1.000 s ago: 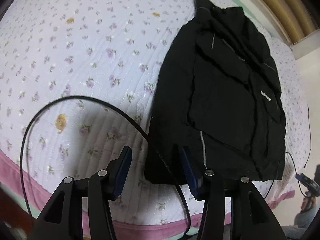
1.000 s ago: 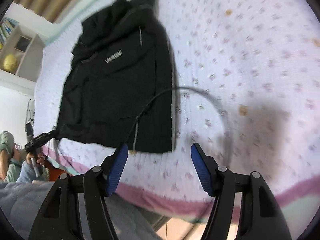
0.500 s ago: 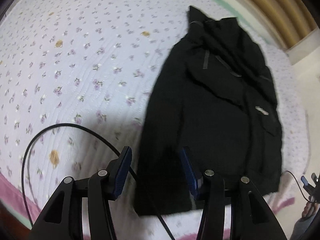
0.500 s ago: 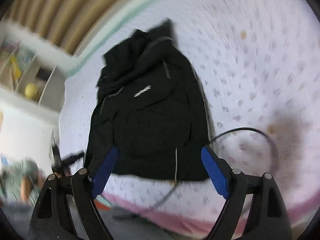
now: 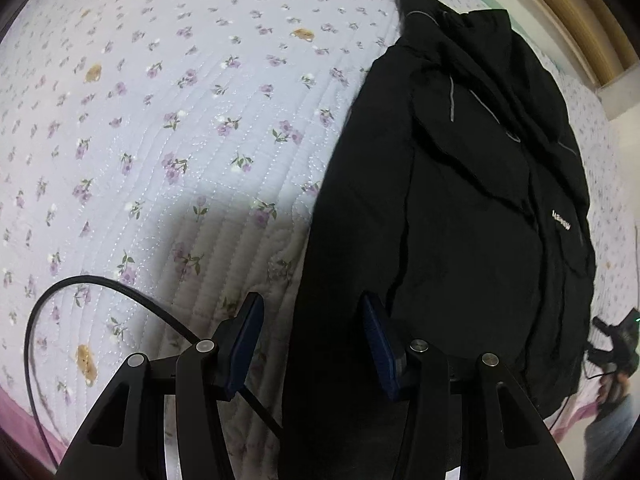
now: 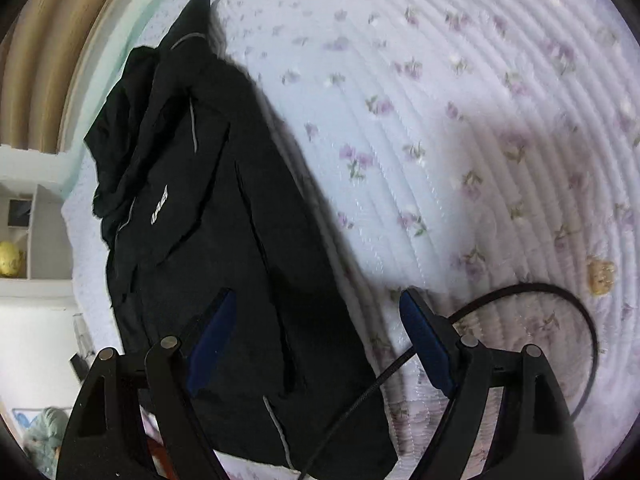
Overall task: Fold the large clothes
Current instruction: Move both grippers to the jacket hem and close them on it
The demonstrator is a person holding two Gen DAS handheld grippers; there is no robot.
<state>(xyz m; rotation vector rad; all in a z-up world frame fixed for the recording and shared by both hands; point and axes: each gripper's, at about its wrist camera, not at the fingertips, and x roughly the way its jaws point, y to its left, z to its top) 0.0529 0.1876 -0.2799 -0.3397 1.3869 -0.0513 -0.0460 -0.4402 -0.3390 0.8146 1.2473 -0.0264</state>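
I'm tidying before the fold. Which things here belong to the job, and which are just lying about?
For the job:
jacket
left gripper
right gripper
quilt, the folding surface

Just about:
cable
shelf with a yellow ball

Jacket [image 5: 460, 240] flat on the bed [image 5: 180, 140], lengthwise, collar end far, hem toward the near edge. In the left wrist view: jacket at right, bare quilt at left, left gripper [image 5: 314, 344] low over the jacket's left edge, jaws apart above it. In the right wrist view: jacket [image 6: 224, 264] at left, right gripper [image 6: 316, 344] over its hem corner. Shelf [image 6: 24, 240] beyond the bed's left side. Cable [image 6: 540, 320] looped at right.
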